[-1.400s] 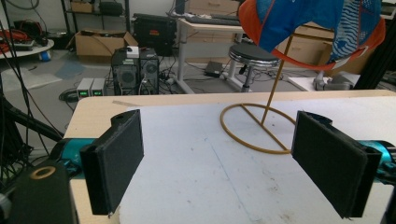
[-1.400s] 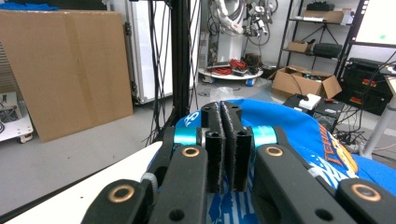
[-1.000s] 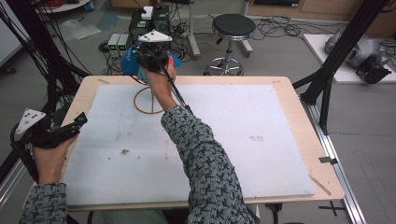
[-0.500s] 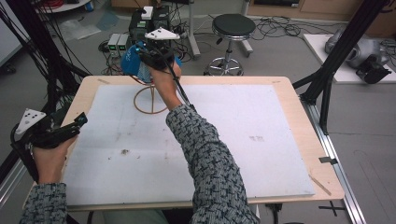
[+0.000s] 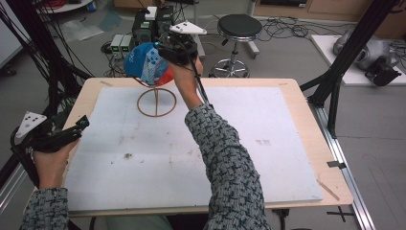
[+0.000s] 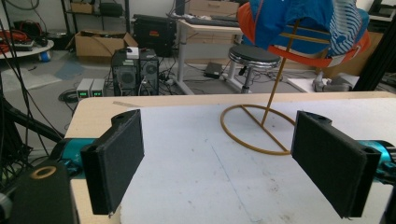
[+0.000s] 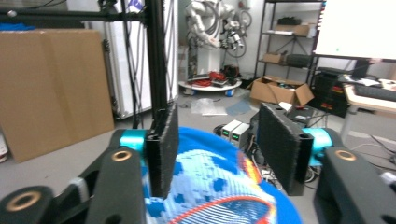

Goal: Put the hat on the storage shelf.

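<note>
A blue, white and orange cap [image 5: 145, 65] hangs on top of a thin wooden stand whose ring base [image 5: 156, 102] rests on the white mat at the back of the table. My right gripper [image 5: 162, 49] hovers just above and beside the cap. Its jaws have just been opening; in the right gripper view the cap [image 7: 210, 186] lies below the parted pads [image 7: 166, 140], untouched. My left gripper [image 5: 79, 128] stays at the table's left edge, open with nothing in it, and faces the stand [image 6: 275, 88] and cap [image 6: 303, 23].
The white mat [image 5: 249, 143] covers most of the wooden table [image 5: 306, 96]. Black frame posts [image 5: 342, 67] rise at the right and left sides. A stool [image 5: 238, 26] and computer towers [image 5: 153, 21] stand on the floor behind the table.
The right gripper has opened, let go of the cap and drawn up and back to the right. The cap stays on the stand. The left gripper has not moved.
</note>
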Tool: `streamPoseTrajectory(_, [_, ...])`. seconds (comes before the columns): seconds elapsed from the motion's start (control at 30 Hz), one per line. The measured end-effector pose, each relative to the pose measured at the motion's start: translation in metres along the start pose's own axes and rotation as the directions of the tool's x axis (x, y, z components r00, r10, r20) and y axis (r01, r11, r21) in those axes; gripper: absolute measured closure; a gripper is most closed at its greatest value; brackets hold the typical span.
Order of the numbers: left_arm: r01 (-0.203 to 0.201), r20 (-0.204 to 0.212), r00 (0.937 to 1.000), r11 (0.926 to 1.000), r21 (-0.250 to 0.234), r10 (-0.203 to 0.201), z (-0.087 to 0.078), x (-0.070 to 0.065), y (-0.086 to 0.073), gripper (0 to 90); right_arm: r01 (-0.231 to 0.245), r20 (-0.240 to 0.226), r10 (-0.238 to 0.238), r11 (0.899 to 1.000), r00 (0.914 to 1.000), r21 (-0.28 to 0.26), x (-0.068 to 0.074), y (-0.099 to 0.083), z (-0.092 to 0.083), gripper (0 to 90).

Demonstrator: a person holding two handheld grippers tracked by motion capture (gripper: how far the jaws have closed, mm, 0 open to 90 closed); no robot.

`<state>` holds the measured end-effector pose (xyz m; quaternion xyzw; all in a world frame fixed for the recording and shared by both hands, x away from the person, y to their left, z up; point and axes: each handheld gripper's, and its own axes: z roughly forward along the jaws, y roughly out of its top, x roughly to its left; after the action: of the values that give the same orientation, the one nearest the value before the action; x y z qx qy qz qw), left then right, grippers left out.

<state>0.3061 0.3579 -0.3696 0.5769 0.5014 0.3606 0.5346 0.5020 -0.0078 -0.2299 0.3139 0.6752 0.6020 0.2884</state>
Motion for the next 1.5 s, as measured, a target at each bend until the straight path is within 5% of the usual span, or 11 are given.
streamPoseTrajectory(0.53, [0.000,0.000,1.0000,1.0000,0.009,0.000,0.002,0.001,-0.001,17.4,-0.051,0.150,0.060,0.997,0.9869,-0.064,-0.056,0.004,-0.055,29.2])
streamPoseTrajectory(1.1, [-0.008,0.002,1.0000,0.9997,0.023,0.008,0.004,-0.001,-0.004,17.4,-0.053,0.293,0.081,0.993,0.9526,-0.103,-0.105,-0.008,-0.131,12.5])
streamPoseTrajectory(1.33, [-0.010,0.001,0.9999,0.9997,0.024,0.010,0.005,-0.002,-0.004,17.4,-0.029,0.313,0.062,0.993,0.9475,-0.110,-0.119,-0.019,-0.163,12.3])
streamPoseTrajectory(1.5, [-0.011,-0.001,0.9999,0.9996,0.026,0.011,0.004,-0.002,-0.004,17.4,-0.016,0.303,0.046,0.995,0.9519,-0.100,-0.124,-0.034,-0.184,12.1])
